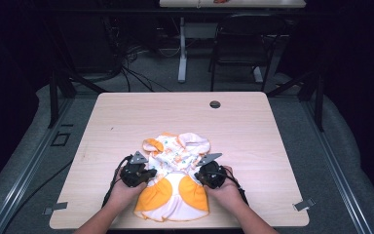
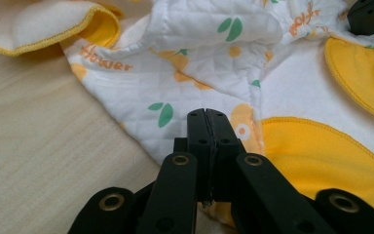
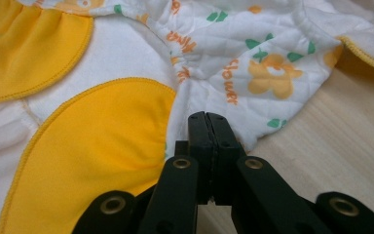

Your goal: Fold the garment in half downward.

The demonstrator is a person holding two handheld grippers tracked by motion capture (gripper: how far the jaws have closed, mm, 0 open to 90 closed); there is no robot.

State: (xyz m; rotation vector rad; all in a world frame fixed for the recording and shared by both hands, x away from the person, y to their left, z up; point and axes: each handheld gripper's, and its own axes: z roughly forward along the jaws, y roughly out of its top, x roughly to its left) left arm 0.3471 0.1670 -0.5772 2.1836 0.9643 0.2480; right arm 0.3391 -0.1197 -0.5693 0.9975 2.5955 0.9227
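Garment [image 1: 175, 183] of quilted white cotton, printed with orange flowers, green leaves and orange lettering, is seen lying crumpled near the front edge of the pale wood-grain bench [image 1: 253, 126]. Rounded yellow panels with stitched yellow edging are set into its smooth white lower part; curved flaps edged in yellow are noted at its far end.

At the left, the left hand-held gripper [image 1: 148, 174] is held in the person's left hand [image 1: 121, 192] at the garment's left edge. In the left gripper view its black jaws are seen pressed fully together over the quilted fabric beside a yellow panel [image 2: 321, 156]; whether cloth is pinched between them cannot be told.

At the right, the right hand-held gripper [image 1: 199, 175] is held in the right hand [image 1: 230, 190] at the garment's right edge. Its jaws are likewise seen closed tight, tips over the seam where a yellow panel [image 3: 102, 146] meets the printed quilting; a grip on the cloth cannot be confirmed.
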